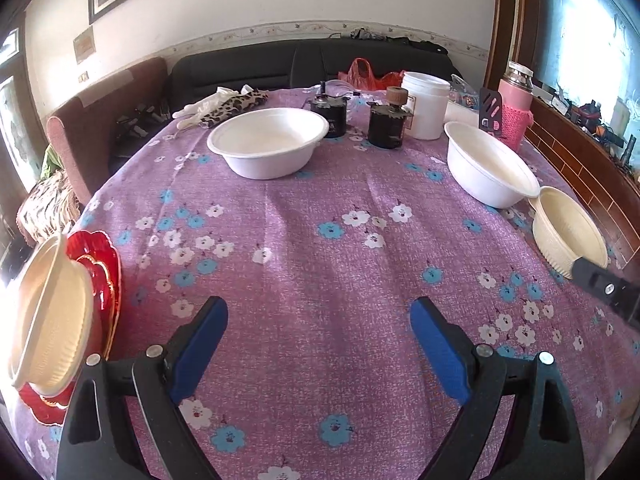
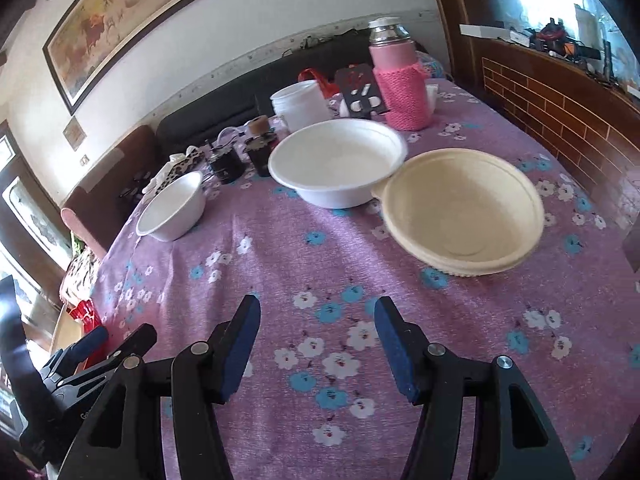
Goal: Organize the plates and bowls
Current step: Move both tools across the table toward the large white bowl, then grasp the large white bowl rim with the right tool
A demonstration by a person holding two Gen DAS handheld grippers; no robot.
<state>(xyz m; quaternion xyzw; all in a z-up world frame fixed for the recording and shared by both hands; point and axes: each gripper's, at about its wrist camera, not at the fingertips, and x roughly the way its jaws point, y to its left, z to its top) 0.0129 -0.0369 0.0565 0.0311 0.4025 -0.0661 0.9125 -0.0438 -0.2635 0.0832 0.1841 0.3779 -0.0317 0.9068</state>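
A: Bowls, where are they from each claw?

B: Ahead of the left gripper (image 1: pixel 319 320), one white bowl (image 1: pixel 268 142) stands far on the purple flowered tablecloth (image 1: pixel 320 248). A second white bowl (image 1: pixel 490 164) is ahead to its right, and touching that one is a cream bowl (image 1: pixel 568 230). At its left side another cream bowl (image 1: pixel 52 316) sits on red plates (image 1: pixel 106 276).

A: And the right gripper (image 2: pixel 316 316)?

B: The cream bowl (image 2: pixel 460 210) is ahead, a little to its right, and the white bowl (image 2: pixel 338 160) is behind it, rims touching.

A: Do the claws pinch something?

B: No. Both are spread with nothing between the blue pads (image 1: pixel 440 348), only cloth under them. The left is spread wider.
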